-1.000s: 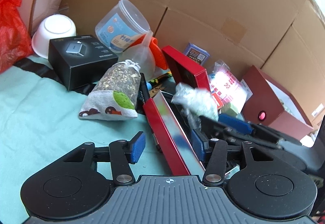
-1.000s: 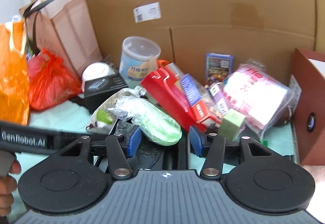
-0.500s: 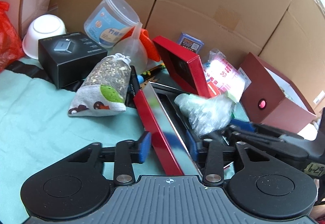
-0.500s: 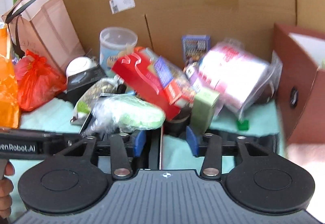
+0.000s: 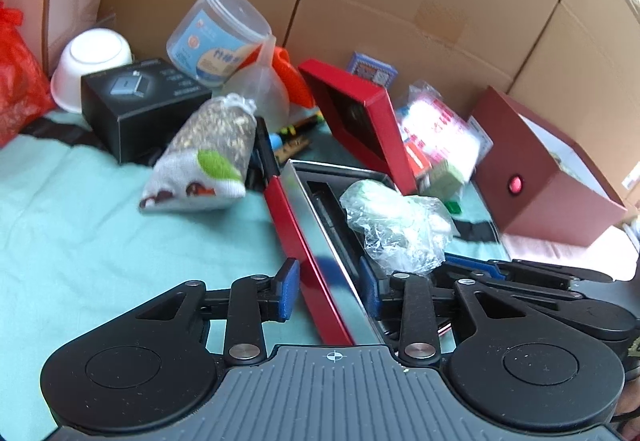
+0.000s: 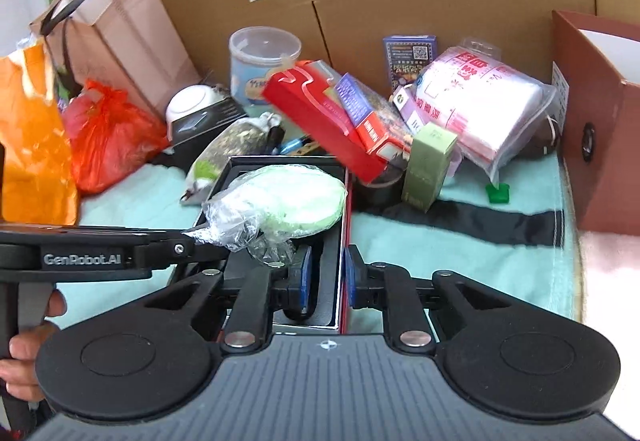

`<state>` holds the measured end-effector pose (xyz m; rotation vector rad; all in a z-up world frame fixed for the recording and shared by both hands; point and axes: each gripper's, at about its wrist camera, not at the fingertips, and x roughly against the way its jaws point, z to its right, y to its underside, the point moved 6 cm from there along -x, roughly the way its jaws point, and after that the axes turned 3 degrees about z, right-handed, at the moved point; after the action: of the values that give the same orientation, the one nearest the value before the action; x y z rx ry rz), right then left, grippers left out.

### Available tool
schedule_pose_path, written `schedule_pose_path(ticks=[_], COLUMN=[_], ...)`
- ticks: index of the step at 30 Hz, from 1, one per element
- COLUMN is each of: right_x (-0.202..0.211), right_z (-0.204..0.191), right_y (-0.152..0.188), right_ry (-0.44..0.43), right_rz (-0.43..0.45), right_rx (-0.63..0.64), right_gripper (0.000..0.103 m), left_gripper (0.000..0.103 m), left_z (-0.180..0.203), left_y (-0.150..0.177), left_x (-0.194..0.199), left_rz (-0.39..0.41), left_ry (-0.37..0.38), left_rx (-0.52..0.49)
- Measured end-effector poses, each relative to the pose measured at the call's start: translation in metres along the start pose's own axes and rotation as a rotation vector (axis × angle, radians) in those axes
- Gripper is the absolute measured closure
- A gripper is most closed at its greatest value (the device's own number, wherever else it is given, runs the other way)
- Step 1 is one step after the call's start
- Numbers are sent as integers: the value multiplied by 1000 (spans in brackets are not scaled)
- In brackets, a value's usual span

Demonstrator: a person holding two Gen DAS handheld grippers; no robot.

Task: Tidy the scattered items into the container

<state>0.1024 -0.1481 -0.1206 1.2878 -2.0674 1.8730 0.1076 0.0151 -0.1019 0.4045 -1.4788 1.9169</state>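
An open red box (image 5: pixel 296 225) with a dark lining lies on the teal cloth. A green bundle in clear plastic (image 5: pixel 396 225) rests inside it, free of both grippers. My left gripper (image 5: pixel 327 289) straddles the box's left wall with both blue pads pressed on it. My right gripper (image 6: pixel 326 277) straddles the right wall (image 6: pixel 345 201). Its jaws are closing: the outer pad meets the wall and the inner pad stands a little off it. The bundle (image 6: pixel 288 201) lies just ahead of that inner finger.
A red lid (image 6: pixel 312 113) leans behind the box. Around it lie a grain sachet (image 5: pixel 208 157), black carton (image 5: pixel 136 101), plastic jar (image 5: pixel 216 37), white bowl (image 5: pixel 92 57), green carton (image 6: pixel 428 165) and pink zip bag (image 6: pixel 480 101). A maroon box (image 5: pixel 548 169) stands right, cardboard behind.
The green bundle came down into the red box and lies loose there. My left jaws narrowed onto the left wall. My right jaws narrowed around the right wall.
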Motion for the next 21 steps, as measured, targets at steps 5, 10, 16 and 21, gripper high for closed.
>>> schedule_pose_path(ticks=[5,10,16,21], right_x=[32,40,38,28], right_z=[-16,-33,-46,-48], right_y=[18,17,13,10], right_ry=[-14,24,28,24], right_rz=[-5,59,109,100], right_rx=[110,199,303,309], right_gripper=[81,55,55,67], left_gripper=[61,58,57,51], left_z=[3,9,23,21], left_y=[22,19,9,5], left_x=[19,26,32,31], left_rz=[-34,-13,20,31], left_ry=[23,21,35,31], left_rx=[-29,-12,-65,-58])
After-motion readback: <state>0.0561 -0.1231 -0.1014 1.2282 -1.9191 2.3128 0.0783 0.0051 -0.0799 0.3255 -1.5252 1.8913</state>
